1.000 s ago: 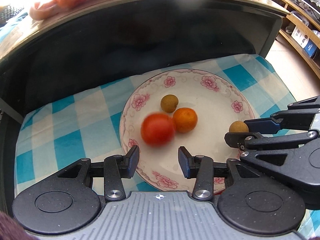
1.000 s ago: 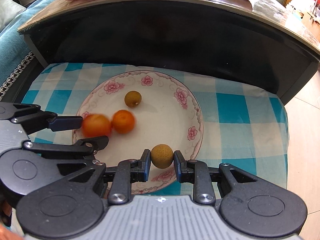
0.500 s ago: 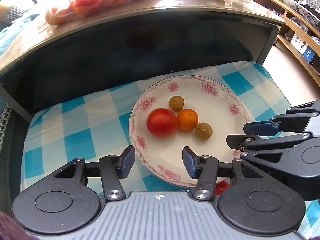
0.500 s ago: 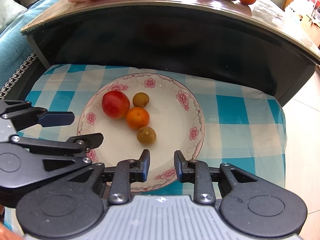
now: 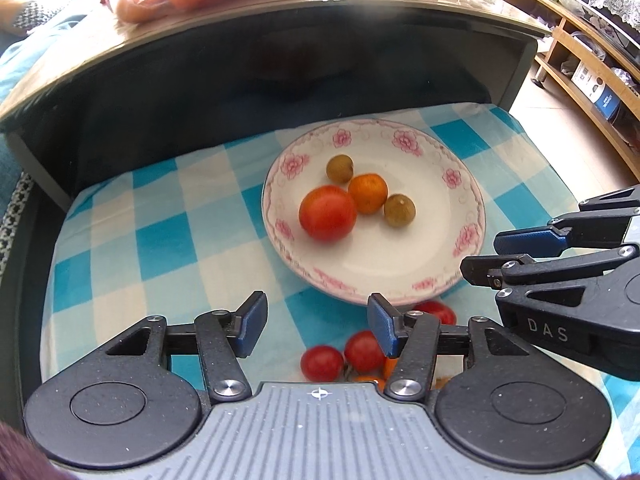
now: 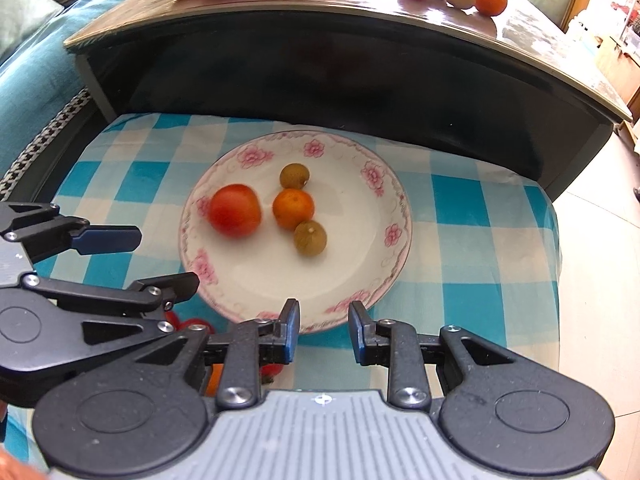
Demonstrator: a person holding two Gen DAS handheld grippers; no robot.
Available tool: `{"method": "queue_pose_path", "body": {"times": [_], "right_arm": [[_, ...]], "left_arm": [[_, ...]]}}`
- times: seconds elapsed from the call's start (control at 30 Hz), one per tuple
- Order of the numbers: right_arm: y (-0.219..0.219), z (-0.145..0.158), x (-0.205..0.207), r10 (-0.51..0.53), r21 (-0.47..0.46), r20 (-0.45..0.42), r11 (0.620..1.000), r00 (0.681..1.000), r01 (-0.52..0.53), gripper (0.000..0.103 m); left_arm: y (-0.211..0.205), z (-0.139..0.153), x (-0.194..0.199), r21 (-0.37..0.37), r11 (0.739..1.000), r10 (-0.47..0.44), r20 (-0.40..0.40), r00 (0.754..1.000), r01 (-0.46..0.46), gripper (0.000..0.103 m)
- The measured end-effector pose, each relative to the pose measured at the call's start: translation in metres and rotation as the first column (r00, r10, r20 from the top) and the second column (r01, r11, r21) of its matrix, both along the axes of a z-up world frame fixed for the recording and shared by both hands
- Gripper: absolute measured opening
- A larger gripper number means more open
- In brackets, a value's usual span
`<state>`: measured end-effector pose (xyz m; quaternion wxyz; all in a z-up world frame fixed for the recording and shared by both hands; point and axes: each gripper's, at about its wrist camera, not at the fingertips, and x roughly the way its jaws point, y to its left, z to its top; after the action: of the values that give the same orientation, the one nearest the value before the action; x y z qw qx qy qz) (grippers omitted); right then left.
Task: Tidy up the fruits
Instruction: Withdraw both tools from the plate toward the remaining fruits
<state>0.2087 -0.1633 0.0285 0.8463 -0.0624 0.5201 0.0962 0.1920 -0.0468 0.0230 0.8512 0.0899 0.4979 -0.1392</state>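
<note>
Plate (image 5: 472, 200) on checked cloth (image 5: 120, 248) now holds four fruits: tomato (image 5: 327, 213), orange (image 5: 368, 193) touching it, two longans (image 5: 399, 211) flanking the orange. Second longan, pinched a second ago, lies released. Both grippers backed off the plate's near rim: left gripper (image 5: 317, 323) spread empty, right gripper (image 6: 323, 331) likewise. Small tomatoes (image 5: 362, 350) lie just off that rim.

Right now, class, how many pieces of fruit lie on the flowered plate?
4 on the plate: a tomato at left, an orange in the middle, one small brownish fruit behind it, another in front. None looks hidden.
</note>
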Motion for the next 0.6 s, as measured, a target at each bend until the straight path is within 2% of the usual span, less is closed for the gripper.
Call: {"method": "queue_pose_path", "body": {"times": [0.6], "right_arm": [[0.015,-0.010,-0.050,0.013,0.028,-0.038,1.000,0.999,-0.012,0.029]], "left_arm": [[0.017,-0.011,-0.044,-0.036,0.999,-0.010,-0.034,0.999,0.009,0.065]]}}
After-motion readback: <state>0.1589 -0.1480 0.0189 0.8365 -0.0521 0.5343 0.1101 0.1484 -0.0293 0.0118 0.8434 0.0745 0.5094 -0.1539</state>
